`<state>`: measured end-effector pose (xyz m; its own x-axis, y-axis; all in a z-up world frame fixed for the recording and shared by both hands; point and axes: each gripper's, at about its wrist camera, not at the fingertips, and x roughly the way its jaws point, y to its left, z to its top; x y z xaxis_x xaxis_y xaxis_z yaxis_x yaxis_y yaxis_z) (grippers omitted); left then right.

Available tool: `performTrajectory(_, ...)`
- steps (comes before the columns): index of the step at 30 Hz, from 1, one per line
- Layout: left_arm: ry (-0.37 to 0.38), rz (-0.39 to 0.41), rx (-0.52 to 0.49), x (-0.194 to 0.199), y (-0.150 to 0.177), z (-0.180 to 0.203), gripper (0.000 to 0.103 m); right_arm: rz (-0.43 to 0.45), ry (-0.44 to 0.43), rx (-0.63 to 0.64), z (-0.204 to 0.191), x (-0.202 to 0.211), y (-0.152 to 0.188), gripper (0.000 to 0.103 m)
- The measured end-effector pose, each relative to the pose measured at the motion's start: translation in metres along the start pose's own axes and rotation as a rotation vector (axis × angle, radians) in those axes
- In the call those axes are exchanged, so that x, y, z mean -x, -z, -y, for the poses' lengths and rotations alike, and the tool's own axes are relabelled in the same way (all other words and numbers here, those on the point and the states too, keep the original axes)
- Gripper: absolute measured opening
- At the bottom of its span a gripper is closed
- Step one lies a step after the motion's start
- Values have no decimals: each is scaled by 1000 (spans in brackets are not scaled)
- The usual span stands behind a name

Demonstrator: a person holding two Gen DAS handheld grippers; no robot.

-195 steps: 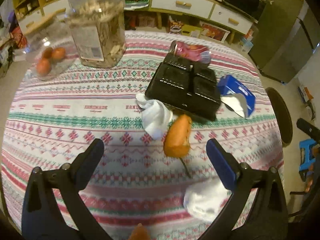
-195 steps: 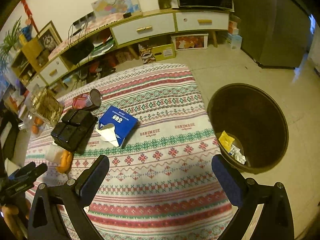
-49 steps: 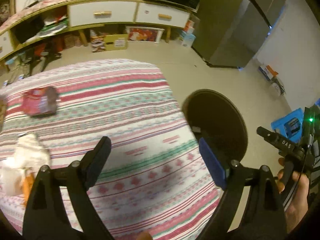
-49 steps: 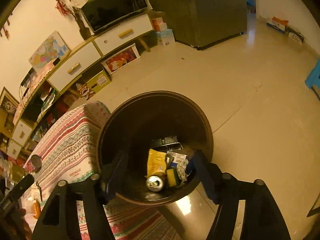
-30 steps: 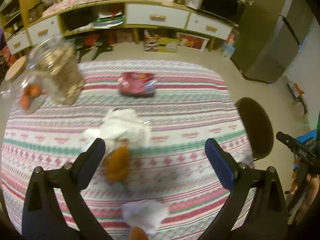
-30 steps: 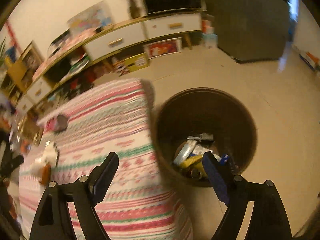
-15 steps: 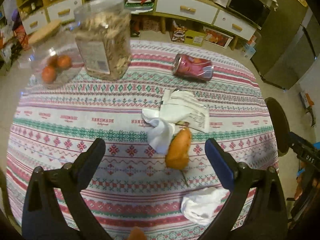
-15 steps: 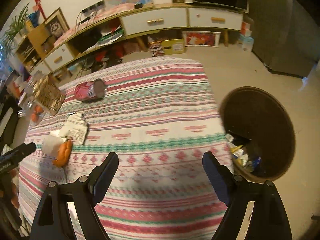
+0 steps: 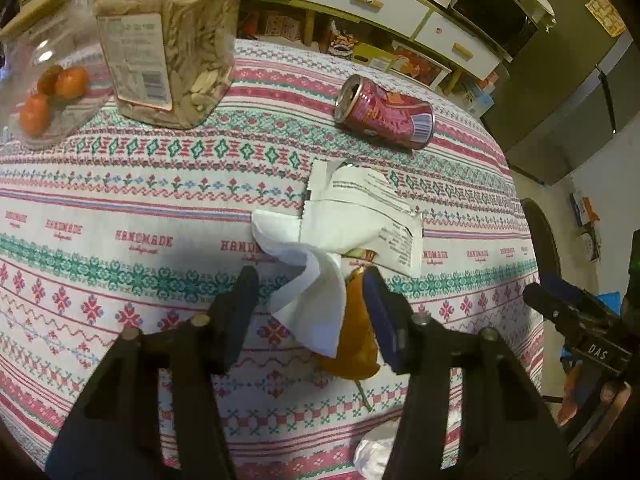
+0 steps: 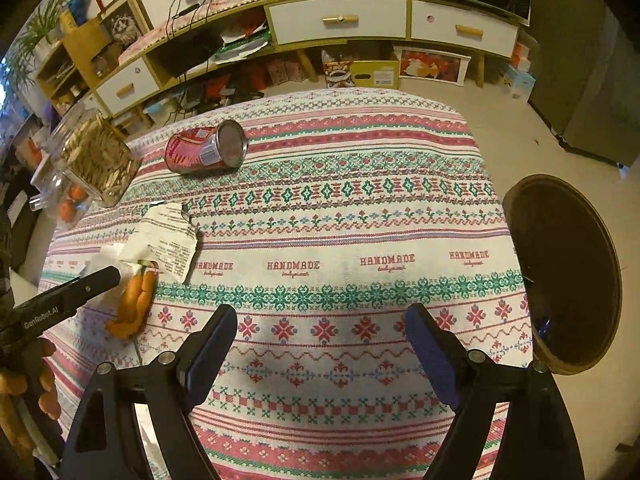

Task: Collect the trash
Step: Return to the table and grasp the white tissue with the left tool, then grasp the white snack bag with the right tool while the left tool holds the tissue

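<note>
On the patterned tablecloth lie a white tissue (image 9: 308, 280), an orange peel (image 9: 356, 344), a torn white wrapper (image 9: 360, 216) and a red drink can (image 9: 386, 114) on its side. My left gripper (image 9: 310, 284) is open, its fingers on either side of the tissue and peel, low over them. My right gripper (image 10: 320, 328) is open and empty above the bare cloth near the table's front. The can (image 10: 206, 152), wrapper (image 10: 168, 236) and peel (image 10: 134, 304) show at the left of the right wrist view. The brown bin (image 10: 564, 276) stands on the floor right of the table.
A jar of seeds (image 9: 168, 40) and a clear container with orange fruit (image 9: 44, 96) stand at the table's far left. Another crumpled tissue (image 9: 376, 452) lies near the front edge. A low cabinet (image 10: 340, 20) and a fridge (image 10: 580, 60) stand behind.
My left gripper has dropped toward the tissue and peel and narrowed around them. My right gripper has swung from the bin back over the table. The black tray and blue box are gone from the table.
</note>
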<state>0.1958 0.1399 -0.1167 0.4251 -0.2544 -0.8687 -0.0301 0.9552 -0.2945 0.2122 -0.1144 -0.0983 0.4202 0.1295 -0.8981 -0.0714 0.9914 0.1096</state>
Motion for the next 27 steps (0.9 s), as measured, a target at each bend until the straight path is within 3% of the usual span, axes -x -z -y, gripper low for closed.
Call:
performTrajectory(5,7,-28,20,-2,1,-5,11,-3,2,-3,-1,-2,0,87)
performTrajectory(19,-15,40,85,42,1,-32,5,5,-54,53,-39,-14,-12,87)
performTrajectory(27,40,59,99,60,4,-47,5,-22,-172,142,-95,-52,-37,87)
